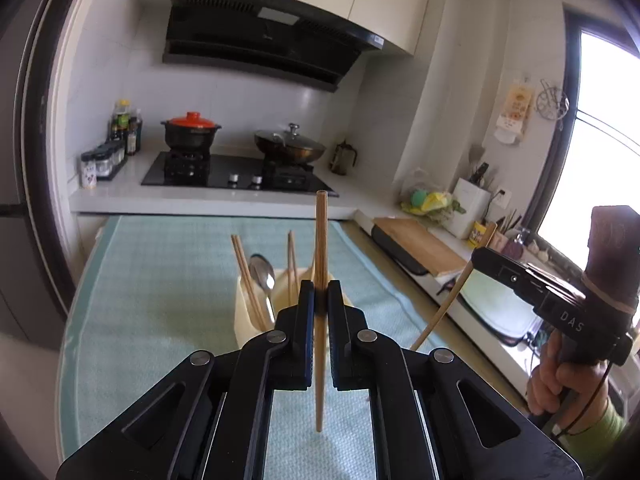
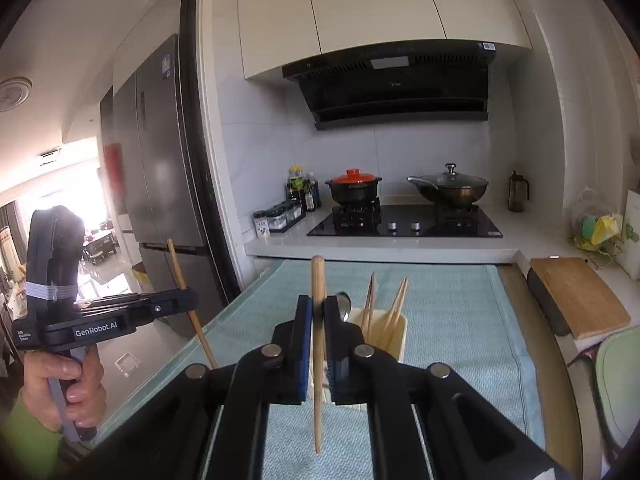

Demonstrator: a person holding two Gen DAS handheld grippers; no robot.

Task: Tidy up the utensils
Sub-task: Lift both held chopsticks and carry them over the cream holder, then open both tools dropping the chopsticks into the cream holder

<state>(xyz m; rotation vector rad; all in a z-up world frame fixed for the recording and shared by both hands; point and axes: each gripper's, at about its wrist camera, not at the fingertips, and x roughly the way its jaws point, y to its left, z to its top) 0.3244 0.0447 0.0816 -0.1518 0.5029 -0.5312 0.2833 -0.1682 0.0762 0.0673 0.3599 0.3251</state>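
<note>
My left gripper [image 1: 320, 286] is shut on a wooden chopstick [image 1: 321, 232] that stands nearly upright above the table. Behind it stands a cream utensil holder [image 1: 248, 316] with several chopsticks and a metal spoon [image 1: 262, 272] in it. At the right of this view a hand carries my right gripper [image 1: 479, 257], shut on a second, slanted chopstick [image 1: 444, 312]. In the right wrist view, my right gripper [image 2: 318, 302] pinches its chopstick [image 2: 318, 276] in front of the holder [image 2: 398, 332]. The left gripper [image 2: 191, 297] and its chopstick [image 2: 200, 336] show at the left.
A teal cloth [image 1: 160, 280] covers the table. Beyond it is a counter with a black hob [image 2: 404, 222], a red-lidded pot [image 2: 354, 190], a lidded wok [image 2: 448, 190] and spice jars [image 2: 280, 216]. A wooden cutting board [image 2: 580, 296] lies at the right and a fridge [image 2: 160, 184] stands at the left.
</note>
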